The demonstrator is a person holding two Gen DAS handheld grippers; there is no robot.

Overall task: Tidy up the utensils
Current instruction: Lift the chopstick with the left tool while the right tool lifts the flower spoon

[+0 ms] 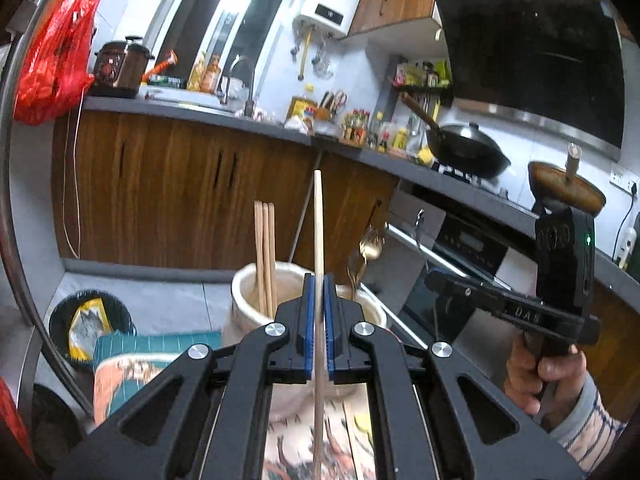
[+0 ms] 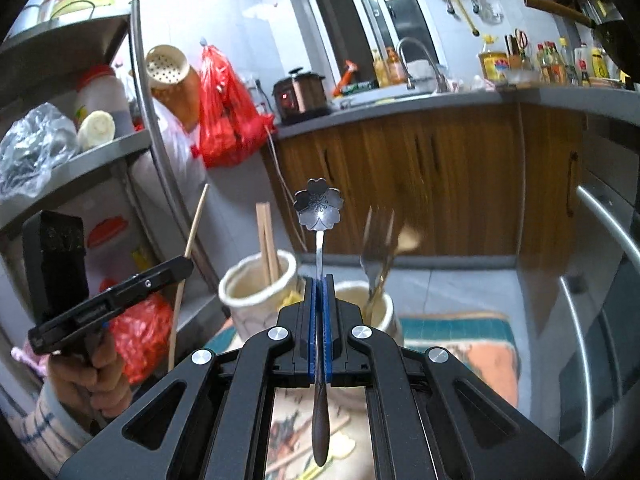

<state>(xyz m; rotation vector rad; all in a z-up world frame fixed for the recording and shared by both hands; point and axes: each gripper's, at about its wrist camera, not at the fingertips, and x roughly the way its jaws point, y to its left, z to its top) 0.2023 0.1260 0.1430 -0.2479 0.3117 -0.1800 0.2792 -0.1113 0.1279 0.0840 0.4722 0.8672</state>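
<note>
1. Wooden cabinet fronts (image 1: 168, 184) run under a grey counter (image 1: 200, 110) across the back of the kitchen; a black wok (image 1: 466, 148) sits on the stove at the right of the left wrist view.
2. Two cream ceramic holders stand side by side just past the grippers. The left holder (image 2: 256, 292) has three wooden chopsticks (image 1: 265, 252) upright in it; the right holder (image 2: 352, 300) has a fork (image 2: 374, 252) and a gold utensil, both blurred.
3. The left gripper (image 1: 319, 308) has its blue pads pressed together on a single chopstick (image 1: 318, 224), which stands upright, its tip above the left holder's rim and its lower end running down between the arms.
4. The right gripper (image 2: 319, 308) pinches the thin handle of a metal spoon (image 2: 319, 208) with a flower-shaped bowl; the bowl points up, above and between the two holders, and the dark handle end hangs below the pads.
5. A hand (image 1: 540, 376) in a striped sleeve grips the right gripper's handle.
</note>
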